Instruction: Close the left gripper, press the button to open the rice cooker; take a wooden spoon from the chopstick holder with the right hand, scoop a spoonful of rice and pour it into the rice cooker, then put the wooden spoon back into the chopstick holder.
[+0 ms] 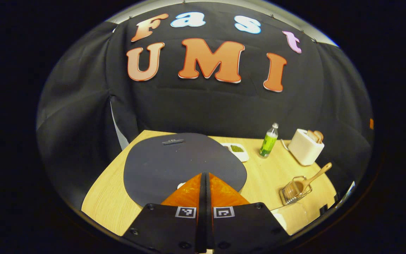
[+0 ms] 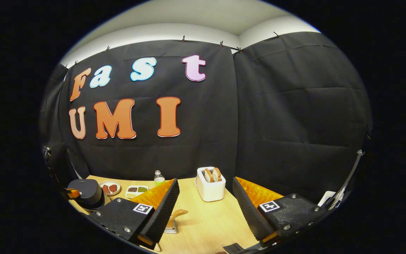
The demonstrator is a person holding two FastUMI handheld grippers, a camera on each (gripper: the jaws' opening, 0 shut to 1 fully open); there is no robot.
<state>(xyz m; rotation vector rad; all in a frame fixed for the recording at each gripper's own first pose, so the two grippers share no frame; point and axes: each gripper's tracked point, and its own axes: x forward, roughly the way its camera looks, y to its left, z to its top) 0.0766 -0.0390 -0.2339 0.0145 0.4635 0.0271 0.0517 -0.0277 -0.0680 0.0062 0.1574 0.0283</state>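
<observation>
while the left gripper hovers closed over the rice cooker lid, the right gripper hangs open.

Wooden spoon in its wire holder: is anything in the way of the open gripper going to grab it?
Nothing visible is. The right gripper hangs open above the table; the wooden spoon pokes up beside its finger, toaster farther back.

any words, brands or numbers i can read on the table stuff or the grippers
The badge on the rice cooker lid: too small to read.
The label on the green bottle: too blurred to read.
The tags on the left gripper and the right gripper: square coded markers, no words.
</observation>
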